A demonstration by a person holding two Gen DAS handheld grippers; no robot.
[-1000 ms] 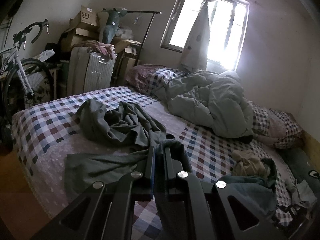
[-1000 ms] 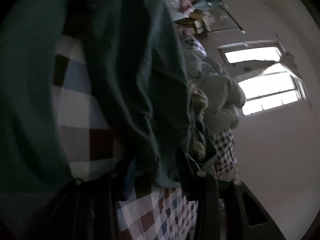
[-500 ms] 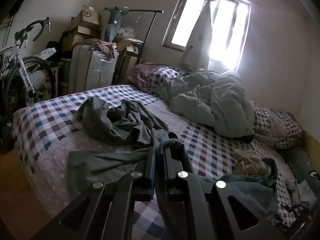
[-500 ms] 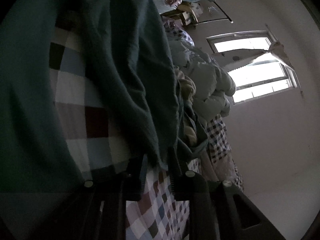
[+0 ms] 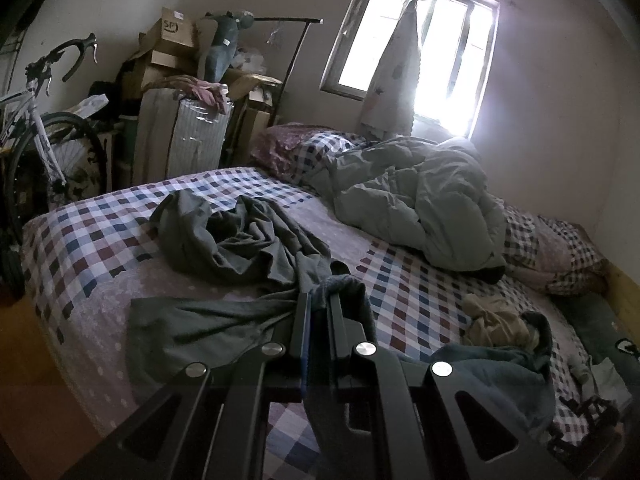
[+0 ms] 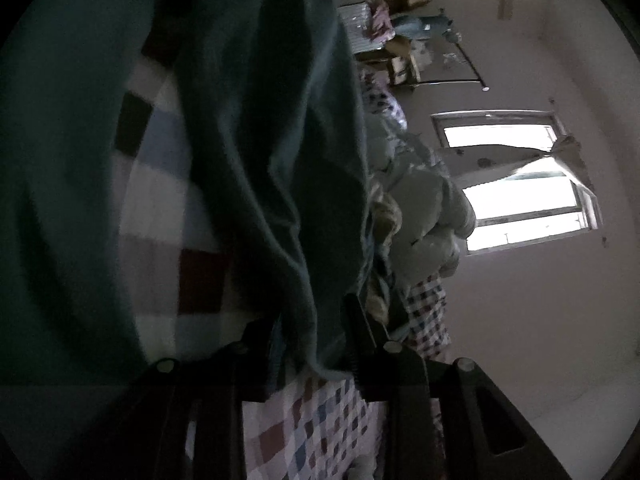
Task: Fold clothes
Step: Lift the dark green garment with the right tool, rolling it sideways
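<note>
My left gripper (image 5: 318,308) is shut on a fold of blue-grey cloth (image 5: 344,286) that drapes over its right finger and runs down to the lower right. A crumpled grey garment (image 5: 240,240) lies on the checked bed (image 5: 80,232) just beyond it. In the rolled right wrist view, a dark teal garment (image 6: 272,140) stretches away from my right gripper (image 6: 314,332). A bunched edge of it fills the gap between the fingers, whose jaws are opening. I cannot tell whether both grippers hold the same piece.
A rumpled pale duvet (image 5: 420,200) fills the bed's far side below the window (image 5: 420,60). Beige clothing (image 5: 496,320) lies at the right. A bicycle (image 5: 40,140) and stacked boxes (image 5: 172,40) stand left of the bed.
The right gripper's fingers stood closer together half a second ago and are wider apart now, with the teal cloth still between them. The right view has rolled slightly. The left view is unchanged.
</note>
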